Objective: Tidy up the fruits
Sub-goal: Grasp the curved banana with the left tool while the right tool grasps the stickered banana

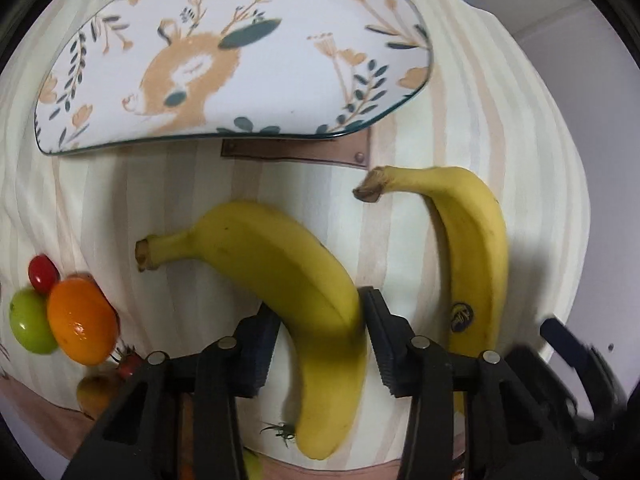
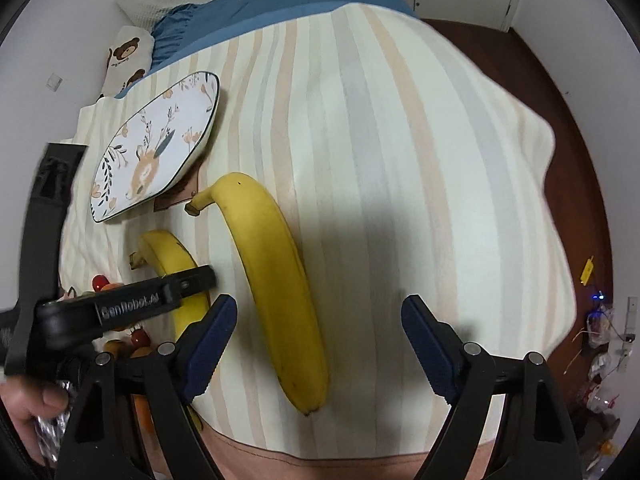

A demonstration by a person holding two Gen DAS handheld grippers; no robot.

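Two yellow bananas lie on a striped blanket. My left gripper (image 1: pixel 320 332) has its pads on both sides of the nearer banana (image 1: pixel 280 280), closed on its middle; this banana also shows in the right wrist view (image 2: pixel 176 272). The second banana (image 1: pixel 476 240) lies to its right, and shows large in the right wrist view (image 2: pixel 276 280). My right gripper (image 2: pixel 320 344) is open and empty, its jaws wide apart over the second banana's lower end. A white deer-patterned plate (image 1: pixel 280 20) lies empty beyond the bananas, also in the right wrist view (image 2: pixel 120 184).
Small fruits cluster at the left: an orange (image 1: pixel 82 322), a green fruit (image 1: pixel 28 320), red cherry tomatoes (image 1: pixel 42 274). A brown leather patch (image 1: pixel 296 152) sits under the plate's edge. The blanket's right edge drops to a dark wooden floor (image 2: pixel 572 128). A bear-print pillow (image 2: pixel 128 56) lies behind.
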